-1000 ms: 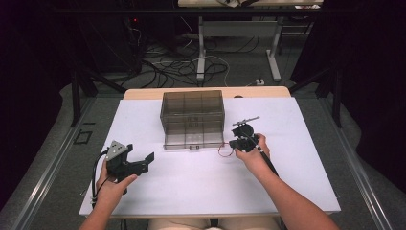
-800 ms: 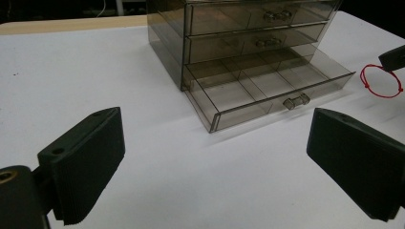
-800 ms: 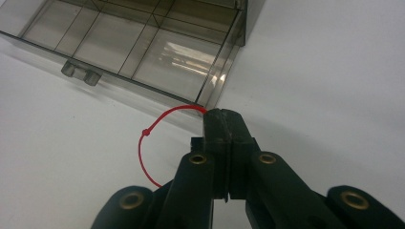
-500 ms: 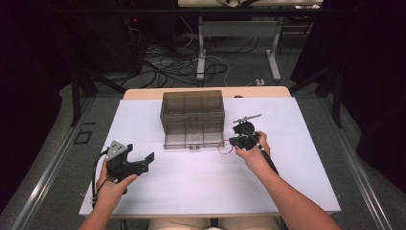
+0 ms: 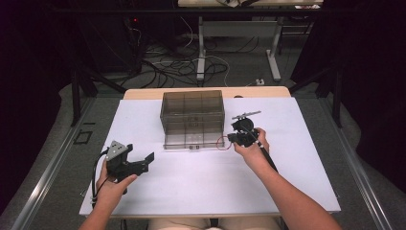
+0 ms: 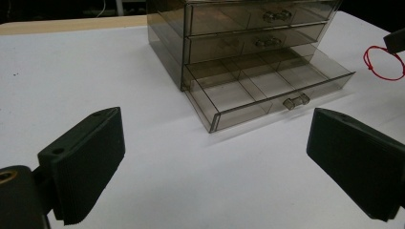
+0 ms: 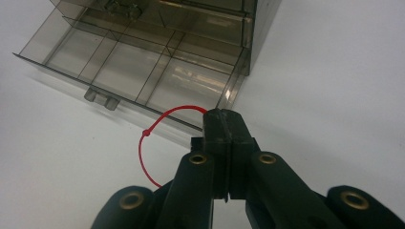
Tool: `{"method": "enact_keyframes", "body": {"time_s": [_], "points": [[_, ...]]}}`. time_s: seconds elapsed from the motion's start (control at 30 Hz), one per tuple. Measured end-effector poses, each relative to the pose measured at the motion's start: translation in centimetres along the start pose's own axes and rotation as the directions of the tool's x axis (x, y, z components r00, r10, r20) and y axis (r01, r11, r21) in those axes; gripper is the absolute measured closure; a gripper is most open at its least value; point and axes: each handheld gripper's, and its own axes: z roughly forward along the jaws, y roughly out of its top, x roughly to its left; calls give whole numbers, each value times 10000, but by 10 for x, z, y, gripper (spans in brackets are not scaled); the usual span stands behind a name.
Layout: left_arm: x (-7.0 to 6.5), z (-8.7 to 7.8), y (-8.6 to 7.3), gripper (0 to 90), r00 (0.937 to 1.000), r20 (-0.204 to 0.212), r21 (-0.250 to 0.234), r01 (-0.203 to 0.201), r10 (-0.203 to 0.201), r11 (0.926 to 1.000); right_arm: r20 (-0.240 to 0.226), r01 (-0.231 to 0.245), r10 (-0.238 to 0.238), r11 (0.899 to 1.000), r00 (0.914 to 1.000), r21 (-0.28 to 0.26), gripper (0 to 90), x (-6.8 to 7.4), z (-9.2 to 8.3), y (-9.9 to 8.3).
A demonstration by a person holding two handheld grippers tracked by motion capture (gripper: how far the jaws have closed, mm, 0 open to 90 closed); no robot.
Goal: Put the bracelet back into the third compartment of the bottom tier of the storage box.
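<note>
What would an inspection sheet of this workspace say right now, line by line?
Surface: white tabletop, wooden edge at the far side.
Job's things: smoky clear three-drawer organizer; bottom drawer pulled open, its compartments look empty; red string loop.
Clutter: nothing seen.
Grippers: left gripper open, holding nothing; right gripper shut on the red string loop beside the open drawer's corner.
Cables: one trailing from each gripper; loose tangle on the floor.
Surroundings: dark room, table legs behind.

1 drawer unit (image 5: pixel 193 117), 1 red loop (image 7: pixel 153 138)
</note>
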Motion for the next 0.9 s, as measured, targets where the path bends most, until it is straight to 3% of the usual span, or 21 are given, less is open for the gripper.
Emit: {"method": "enact_keyframes", "body": {"time_s": [0.9], "points": [[0, 0, 0, 57, 10000, 27, 19, -24, 24, 10000, 165, -301, 309, 9983, 9994, -505, 900, 7, 13, 21]]}}
